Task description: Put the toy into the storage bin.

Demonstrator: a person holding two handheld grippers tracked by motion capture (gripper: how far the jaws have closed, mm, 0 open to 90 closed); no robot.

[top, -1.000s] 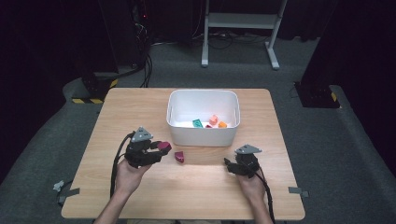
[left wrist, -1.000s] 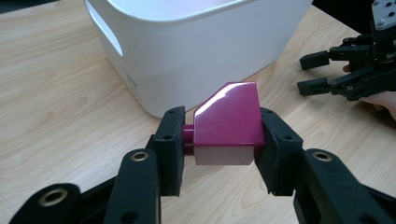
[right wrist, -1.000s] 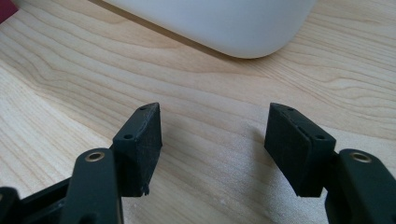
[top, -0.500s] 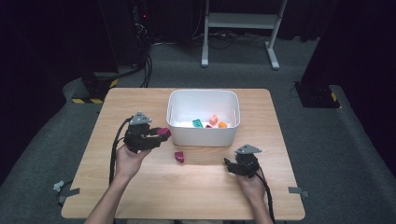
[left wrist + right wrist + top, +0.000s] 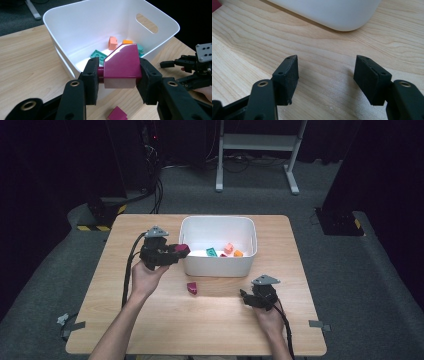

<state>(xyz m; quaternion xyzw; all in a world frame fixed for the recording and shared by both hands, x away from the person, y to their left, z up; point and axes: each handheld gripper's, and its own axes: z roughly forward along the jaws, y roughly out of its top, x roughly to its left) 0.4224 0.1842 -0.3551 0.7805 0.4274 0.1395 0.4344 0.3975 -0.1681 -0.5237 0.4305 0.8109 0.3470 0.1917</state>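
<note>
Left hand-held gripper [image 5: 176, 251] lifted off the counter [image 5: 150, 320], carried toward one o'clock, now beside the left rim of the white bin [image 5: 218, 270], magenta block [image 5: 121, 66] clamped between its jaws, now hanging above the bin's near wall.

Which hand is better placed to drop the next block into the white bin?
Left. The left gripper already clamps a magenta block at the white bin rim. The right gripper sits open and empty on the table, short of the bin.
</note>
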